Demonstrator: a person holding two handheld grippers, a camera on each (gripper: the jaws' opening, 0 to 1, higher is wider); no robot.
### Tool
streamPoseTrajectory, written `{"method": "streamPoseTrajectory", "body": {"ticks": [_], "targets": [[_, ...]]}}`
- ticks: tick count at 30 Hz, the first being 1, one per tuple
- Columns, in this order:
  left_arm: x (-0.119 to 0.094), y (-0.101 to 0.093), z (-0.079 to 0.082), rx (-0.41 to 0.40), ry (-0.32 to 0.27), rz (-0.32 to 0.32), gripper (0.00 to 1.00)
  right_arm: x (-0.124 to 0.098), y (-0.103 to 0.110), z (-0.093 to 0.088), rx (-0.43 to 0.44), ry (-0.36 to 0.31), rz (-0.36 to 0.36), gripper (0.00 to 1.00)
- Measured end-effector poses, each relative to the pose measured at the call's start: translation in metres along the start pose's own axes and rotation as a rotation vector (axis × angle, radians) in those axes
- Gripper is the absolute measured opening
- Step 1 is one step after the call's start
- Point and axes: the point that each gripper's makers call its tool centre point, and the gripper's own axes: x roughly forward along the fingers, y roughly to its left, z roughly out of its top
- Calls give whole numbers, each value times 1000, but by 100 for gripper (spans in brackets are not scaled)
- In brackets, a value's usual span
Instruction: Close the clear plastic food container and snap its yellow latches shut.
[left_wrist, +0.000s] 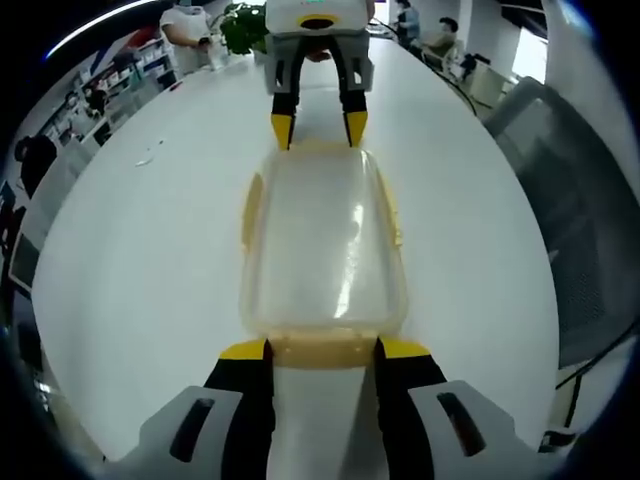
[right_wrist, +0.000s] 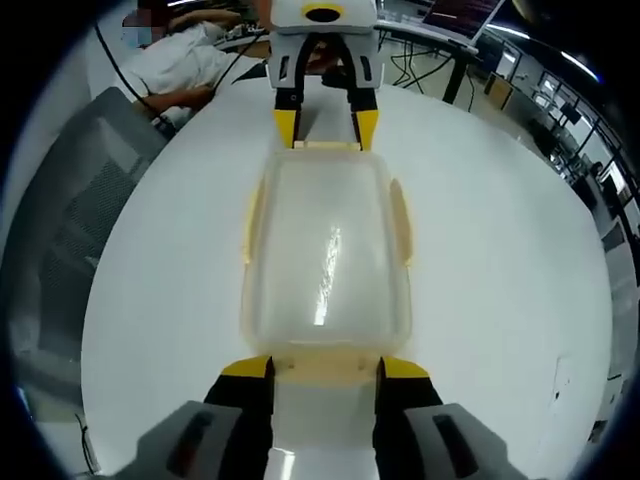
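A clear plastic food container (left_wrist: 322, 245) (right_wrist: 325, 245) lies lengthwise on the white table (left_wrist: 150, 260) (right_wrist: 500, 260) with its lid on. Yellow side latches (left_wrist: 252, 210) (right_wrist: 402, 220) flare outward along both long sides. My left gripper (left_wrist: 322, 350) (right_wrist: 326, 126) is open at one short end, its yellow-tipped jaws on either side of the end latch (left_wrist: 322, 350). At the opposite short end, my right gripper (right_wrist: 325, 368) (left_wrist: 319, 130) is open too, with that end latch (right_wrist: 325, 368) between its tips. Whether the tips touch the latches is unclear.
A grey mesh chair (left_wrist: 570, 200) (right_wrist: 60, 230) stands beside the table. People sit at the table's far ends (left_wrist: 185, 25) (right_wrist: 180, 60). A potted plant (left_wrist: 240, 25) and a desk with cables (right_wrist: 430, 40) are behind. A small scrap (left_wrist: 150, 155) lies on the tabletop.
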Motion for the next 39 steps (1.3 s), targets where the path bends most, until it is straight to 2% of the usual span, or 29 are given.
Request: {"method": "streamPoseTrajectory", "body": {"ticks": [11,13,17,23,25,33,39], "targets": [[-1,-2,1,-13,18,36,37,-1,8,-2,37,68,-17,35],[0,-8,0,-30,26,17,37,-1,12,-4,40,75,-16,35],[2,-11,4,-5,13,29,37,-2,20,-6,48,85,-18,35],[1,-19,7,7,52,40,36,-3,30,-8,61,82,-16,35],[1,-25,7,-7,66,22,36,-6,36,-8,54,82,-13,35],[-12,-29,15,21,70,30,36,-20,43,-4,62,69,-22,35],[-26,-27,25,39,67,59,36,-40,42,1,57,53,-54,35]]}}
